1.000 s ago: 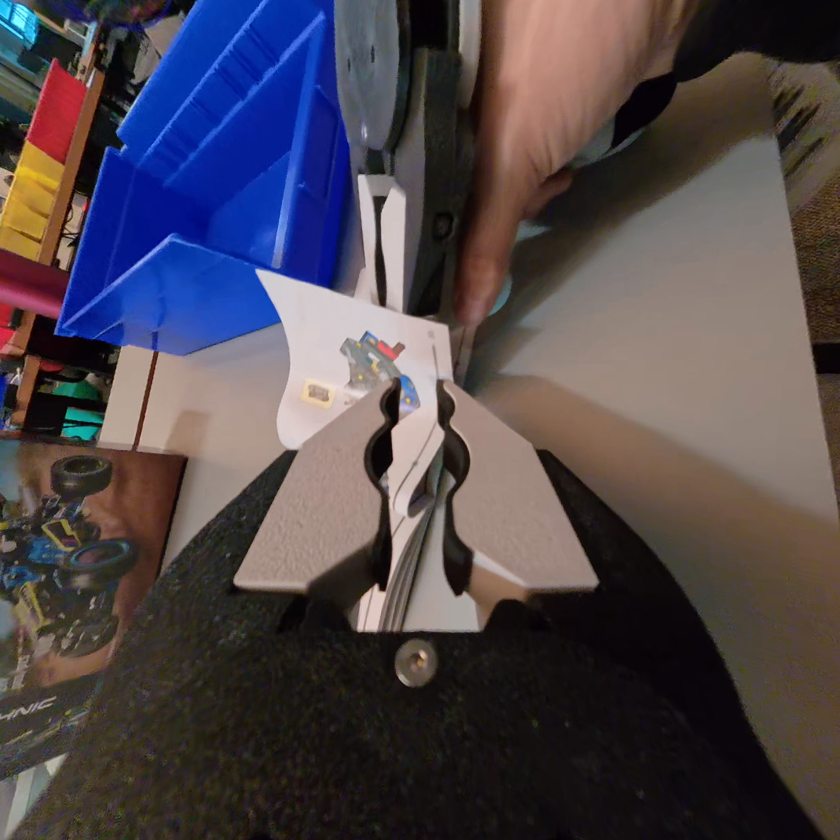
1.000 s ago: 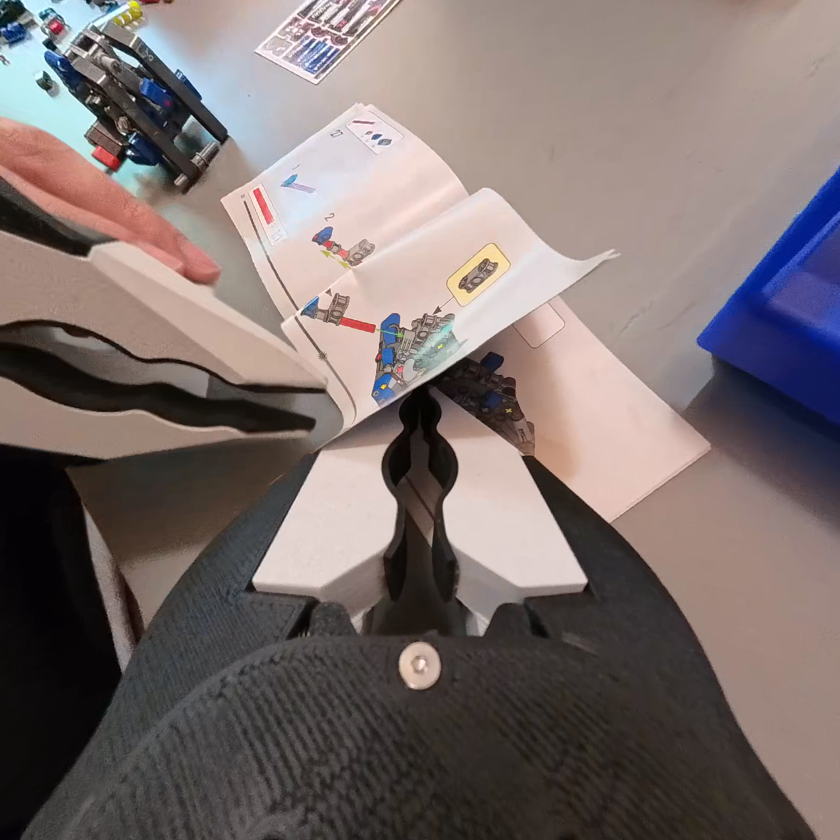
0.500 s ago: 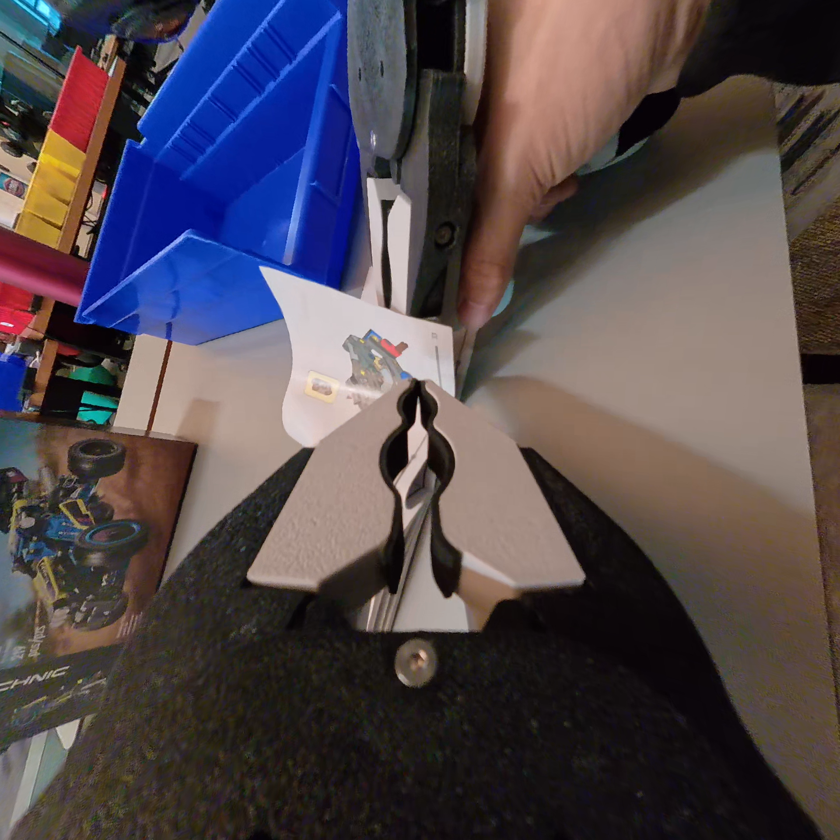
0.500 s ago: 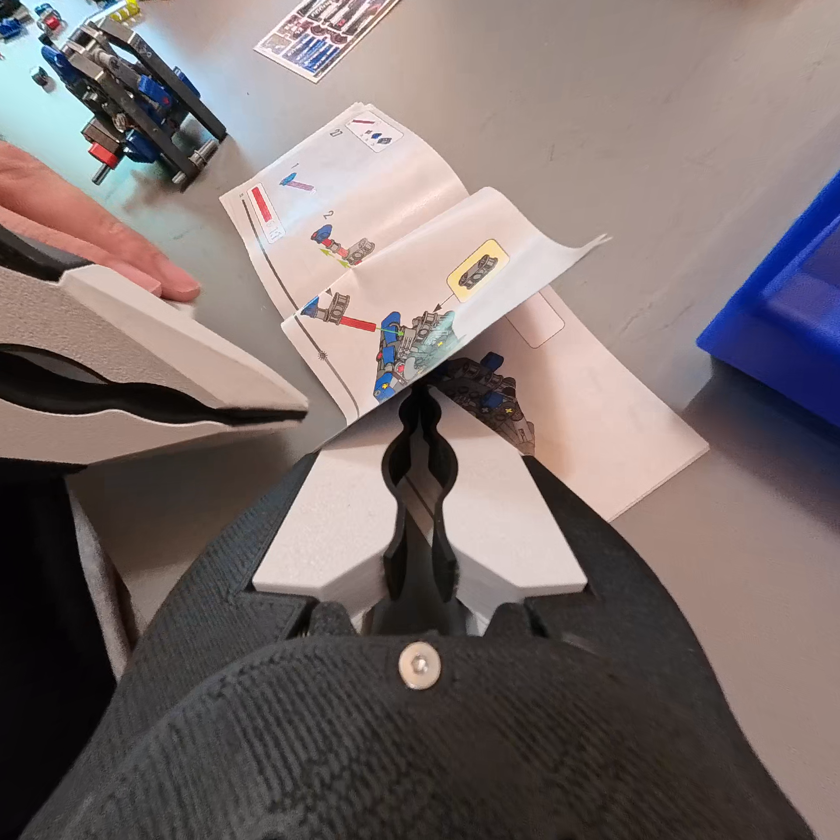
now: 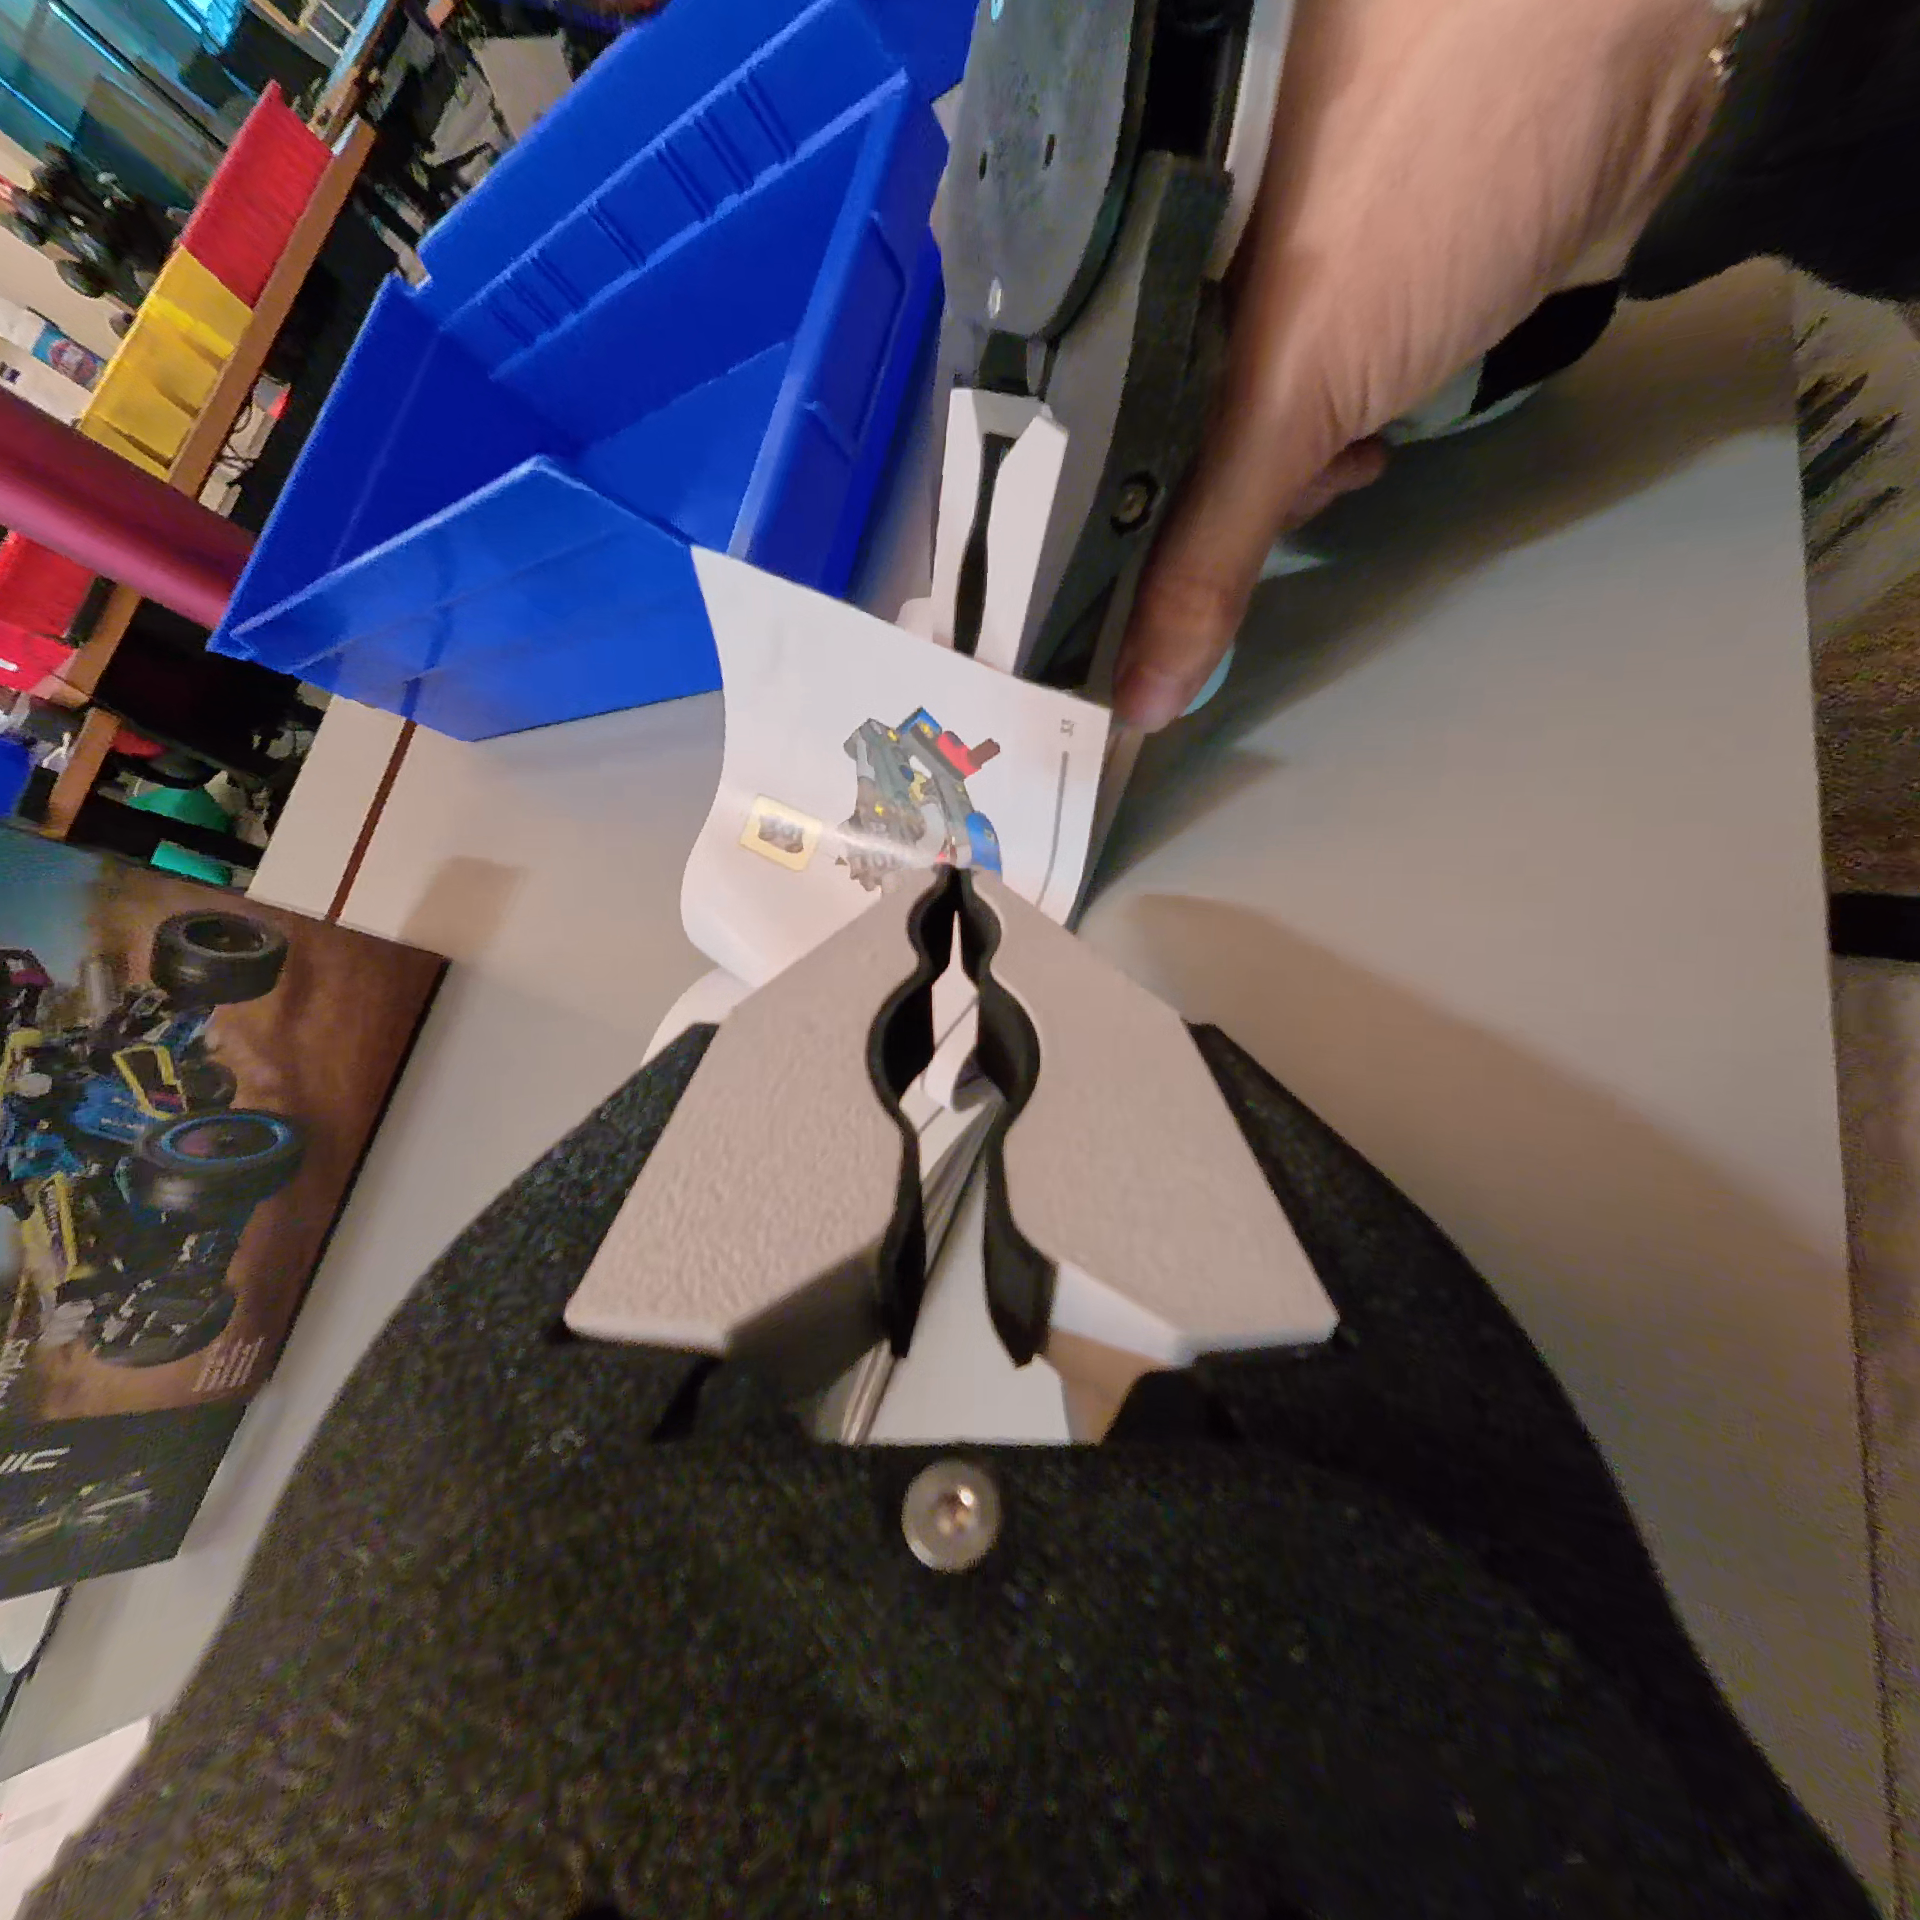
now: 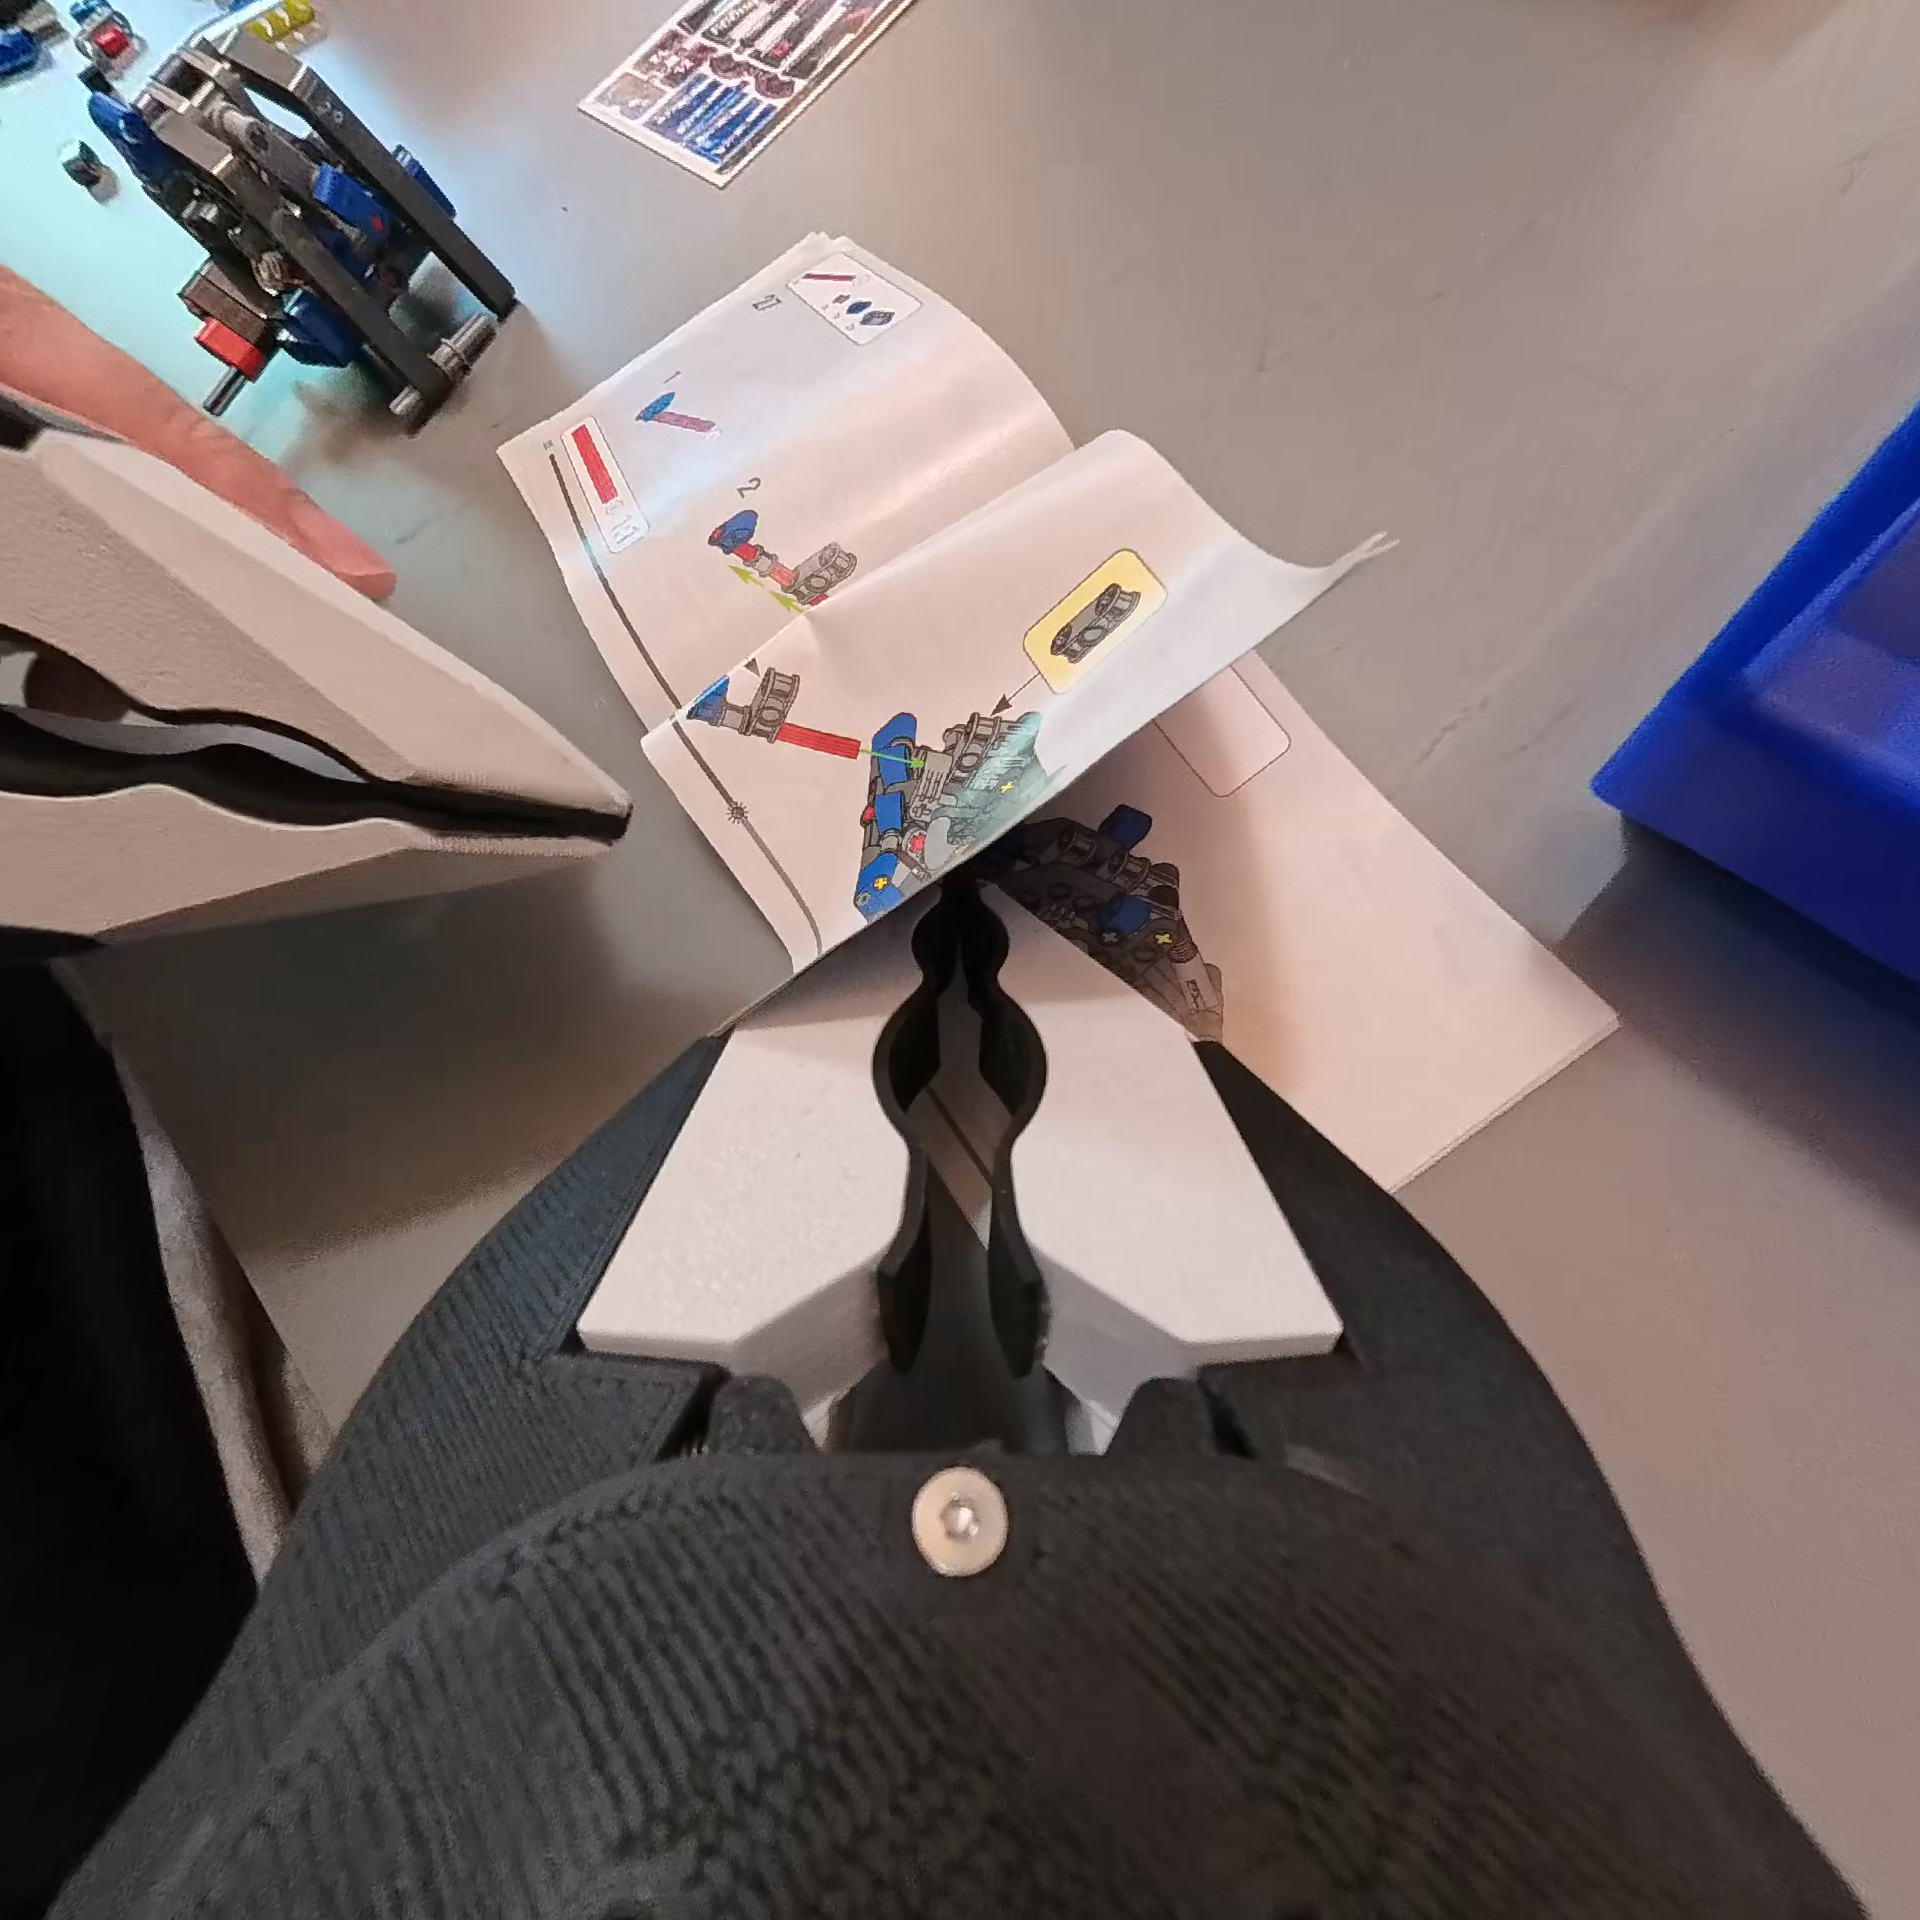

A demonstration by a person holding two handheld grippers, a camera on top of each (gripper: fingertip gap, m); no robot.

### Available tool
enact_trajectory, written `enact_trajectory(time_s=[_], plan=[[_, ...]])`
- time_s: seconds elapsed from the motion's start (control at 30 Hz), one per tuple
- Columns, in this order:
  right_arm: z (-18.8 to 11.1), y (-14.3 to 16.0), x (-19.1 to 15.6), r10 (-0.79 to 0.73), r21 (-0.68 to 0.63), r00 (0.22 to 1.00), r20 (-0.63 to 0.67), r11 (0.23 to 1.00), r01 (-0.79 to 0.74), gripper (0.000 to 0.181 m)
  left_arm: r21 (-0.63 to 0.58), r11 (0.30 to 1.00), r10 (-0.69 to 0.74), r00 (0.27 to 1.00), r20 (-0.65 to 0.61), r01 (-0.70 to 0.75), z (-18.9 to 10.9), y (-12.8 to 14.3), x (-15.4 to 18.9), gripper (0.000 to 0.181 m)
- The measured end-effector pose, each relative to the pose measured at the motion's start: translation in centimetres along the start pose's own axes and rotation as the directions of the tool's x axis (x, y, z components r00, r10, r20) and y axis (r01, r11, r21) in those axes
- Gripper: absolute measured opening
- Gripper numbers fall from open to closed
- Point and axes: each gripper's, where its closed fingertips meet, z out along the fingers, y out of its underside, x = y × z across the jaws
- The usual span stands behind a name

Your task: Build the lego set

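The right claw [image 6: 961,899] is clenched on a raised page [image 6: 1039,623] of the booklet [image 6: 1351,935], which lies open on the grey counter [image 6: 1351,260] at mid-frame. The left claw [image 6: 613,821], tips pressed together with nothing between them, points in from the left, just short of that page. A half-built model [image 6: 301,229] sits upper left, a sticker sheet [image 6: 727,83] at top, a blue bin [image 6: 1787,748] at right.
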Motion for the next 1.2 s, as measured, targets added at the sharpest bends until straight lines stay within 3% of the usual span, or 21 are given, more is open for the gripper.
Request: enact_trajectory(time_s=[0.13,0.23,0.33,0.43,0.53,0.8,0.9,0.97,1.07,1.13,1.2], plan=[[0.0,0.0,0.0,-0.001,0.0,1.0,-0.001,1.0,0.001,0.0,0.029,0.999,-0.028,1.0,0.001,0.028,0.8,-0.6,0.2,0.0],[0.0,0.0,0.0,0.0,0.0,1.0,0.0,1.0,0.0,0.0,0.054,0.996,-0.064,0.997,-0.032,0.066,1.2,-1.0,0.6,0.027],[0.0,0.0,0.0,0.0,0.0,1.0,0.0,1.0,0.0,0.0,0.076,0.995,-0.058,0.996,-0.071,0.063,1.4,-1.2,1.3,0.035],[0.0,0.0,0.0,-0.001,0.0,1.0,0.0,1.0,0.001,0.0,0.103,0.994,-0.025,0.999,-0.038,0.029,1.5,-1.4,1.1,0.011],[0.0,0.0,0.0,-0.003,0.0,1.0,-0.002,1.0,0.003,0.0,0.092,0.996,0.001,1.0,-0.004,-0.001,1.5,-1.2,0.6,0.0],[0.0,0.0,0.0,0.002,0.0,1.0,0.002,1.0,-0.002,0.0,0.102,0.994,-0.026,0.999,-0.02,0.028,1.4,-1.0,0.0,0.0],[0.0,0.0,0.0,0.001,0.0,1.0,0.0,1.0,-0.001,0.0,0.097,0.994,-0.028,0.989,-0.143,0.042,1.5,-1.2,2.1,0.019],[0.0,0.0,0.0,0.001,0.0,1.0,0.001,1.0,-0.001,0.0,0.083,0.996,-0.02,0.988,-0.152,0.033,1.7,-0.9,2.6,0.023],[0.0,0.0,0.0,0.0,0.0,1.0,0.0,1.0,0.0,0.0,0.08,0.997,0.012,0.993,-0.122,-0.002,1.9,-0.9,2.6,0.018],[0.0,0.0,0.0,0.001,0.0,1.0,0.0,1.0,-0.001,0.0,0.084,0.996,0.015,0.994,-0.104,-0.007,2.0,-1.0,2.5,0.003],[0.0,0.0,0.0,0.002,0.0,1.0,0.001,1.0,-0.002,0.0,0.083,0.996,0.027,0.995,-0.097,-0.019,1.9,-1.0,2.5,0.0]])
